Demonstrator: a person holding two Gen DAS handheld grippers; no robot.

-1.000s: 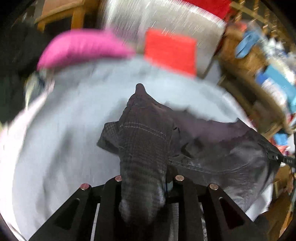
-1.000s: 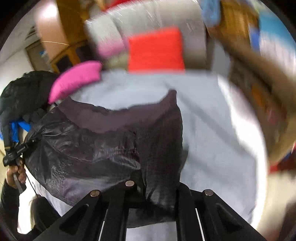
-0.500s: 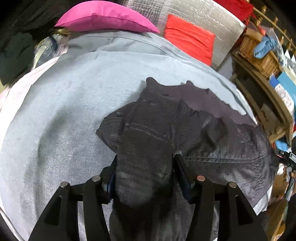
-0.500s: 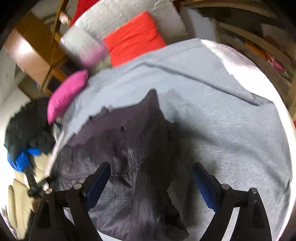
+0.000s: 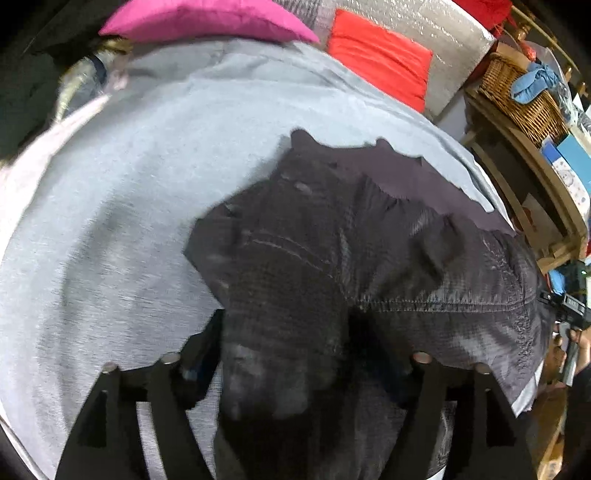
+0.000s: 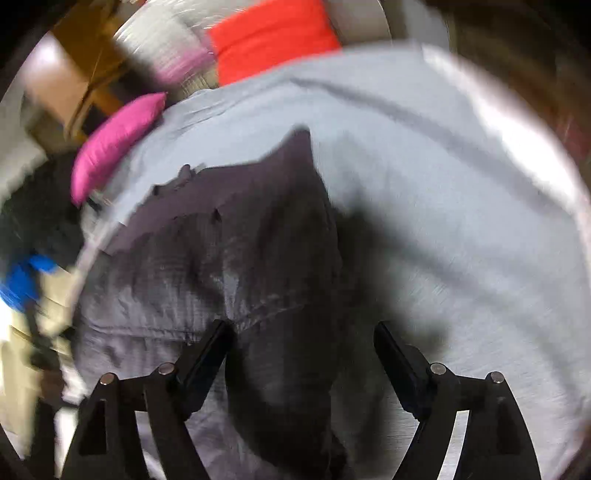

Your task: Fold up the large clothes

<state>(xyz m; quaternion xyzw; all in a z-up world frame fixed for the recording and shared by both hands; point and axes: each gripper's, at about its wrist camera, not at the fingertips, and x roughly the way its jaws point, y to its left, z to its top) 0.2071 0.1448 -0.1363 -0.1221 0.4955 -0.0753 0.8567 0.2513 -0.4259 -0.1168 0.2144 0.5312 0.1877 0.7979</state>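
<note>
A dark grey jacket of thin checked fabric lies rumpled on the grey bed cover. My left gripper hangs just over its near left part. Its jaws are opening, and a bunched fold rises between them without being pressed by the pads. In the right wrist view the jacket spreads to the left. My right gripper stands wide over its right edge. These jaws are closing slightly, with loose fabric between the fingers and not gripped.
A pink pillow and a red cushion lie at the head of the bed. A wicker basket sits on wooden shelves to the right. A hand shows at the right edge. Bare grey cover extends right of the jacket.
Both grippers went from shut on the jacket's fabric to wide apart and sank toward the bed. The jacket has dropped from hanging onto the cover.
</note>
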